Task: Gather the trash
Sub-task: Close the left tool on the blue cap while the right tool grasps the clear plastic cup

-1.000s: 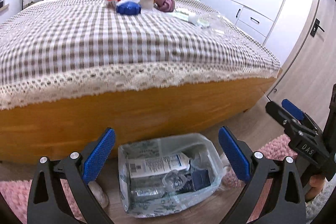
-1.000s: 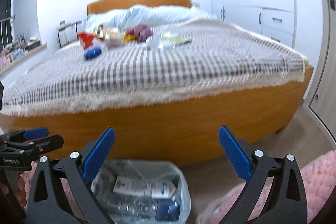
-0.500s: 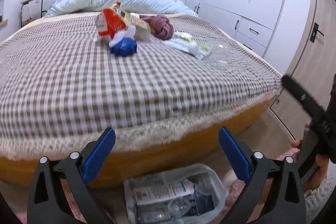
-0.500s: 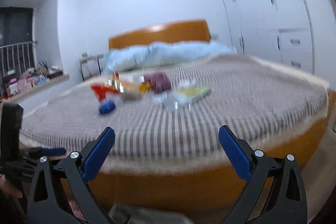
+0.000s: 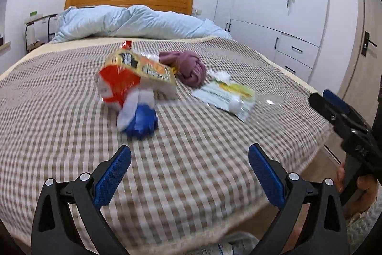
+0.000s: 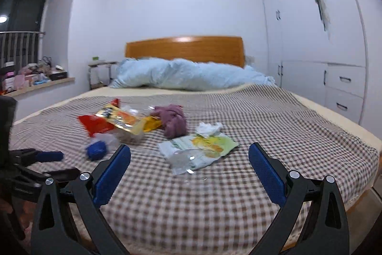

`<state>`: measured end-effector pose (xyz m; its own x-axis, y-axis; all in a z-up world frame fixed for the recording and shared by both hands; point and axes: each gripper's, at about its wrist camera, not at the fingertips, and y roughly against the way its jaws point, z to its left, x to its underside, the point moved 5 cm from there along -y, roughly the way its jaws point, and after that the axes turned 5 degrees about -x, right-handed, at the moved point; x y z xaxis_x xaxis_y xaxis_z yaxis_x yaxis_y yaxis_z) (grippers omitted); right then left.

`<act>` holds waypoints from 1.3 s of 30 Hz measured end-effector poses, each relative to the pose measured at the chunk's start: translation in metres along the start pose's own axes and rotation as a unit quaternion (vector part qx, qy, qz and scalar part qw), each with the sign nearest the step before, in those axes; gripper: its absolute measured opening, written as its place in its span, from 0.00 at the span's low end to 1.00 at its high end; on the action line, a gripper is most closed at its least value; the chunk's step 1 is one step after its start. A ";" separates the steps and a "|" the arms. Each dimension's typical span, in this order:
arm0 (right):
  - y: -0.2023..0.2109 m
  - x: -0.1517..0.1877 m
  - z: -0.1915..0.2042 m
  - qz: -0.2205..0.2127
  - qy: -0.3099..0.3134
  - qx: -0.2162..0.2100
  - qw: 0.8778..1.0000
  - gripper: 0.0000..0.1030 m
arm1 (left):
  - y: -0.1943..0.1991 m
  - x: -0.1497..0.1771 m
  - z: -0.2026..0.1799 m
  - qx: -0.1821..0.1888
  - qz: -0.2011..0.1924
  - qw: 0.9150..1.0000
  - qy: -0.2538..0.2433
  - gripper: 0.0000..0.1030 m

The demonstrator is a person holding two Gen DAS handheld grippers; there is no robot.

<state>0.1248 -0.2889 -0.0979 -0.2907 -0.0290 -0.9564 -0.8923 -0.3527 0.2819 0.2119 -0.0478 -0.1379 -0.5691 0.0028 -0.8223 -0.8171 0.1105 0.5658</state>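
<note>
- A second ago both cameras looked low at the bag on the floor. Now they look up over the bed. I think one drop is done and the next pick is starting.
- Only a bit of the bag shows now, at 6 o'clock in the left view.
- The trash is on the bed in a pile. In the left view the red wrapper is at 11 o'clock, and the blue thing is just under it.
- The blue thing is blurry; it may be a glove.
- The green packet is at 12 o'clock in the right view.
- The left gripper is wide open, holds nothing and touches nothing.
- The right gripper is wide open and bare too.
</note>
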 end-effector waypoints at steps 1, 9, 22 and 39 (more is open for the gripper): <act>-0.006 0.001 -0.005 0.007 -0.010 0.009 1.000 0.92 | -0.006 -0.003 0.002 -0.002 0.001 1.000 0.004 0.93; -0.030 0.014 -0.022 0.051 -0.089 0.019 0.995 0.92 | -0.034 0.007 0.021 -0.010 0.028 0.998 0.059 0.93; -0.070 0.042 -0.026 0.108 -0.158 -0.005 0.981 0.90 | -0.042 0.012 0.027 -0.013 0.036 0.997 0.063 0.93; -0.048 0.017 -0.010 0.069 -0.144 -0.009 0.987 0.66 | -0.050 -0.001 0.051 -0.033 0.039 0.994 0.102 0.93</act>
<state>0.1661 -0.2820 -0.1282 -0.4976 0.1875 -0.8469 -0.8319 -0.3798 0.4046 0.2577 -0.0030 -0.1687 -0.6322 -0.1930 -0.7504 -0.7704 0.0528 0.6354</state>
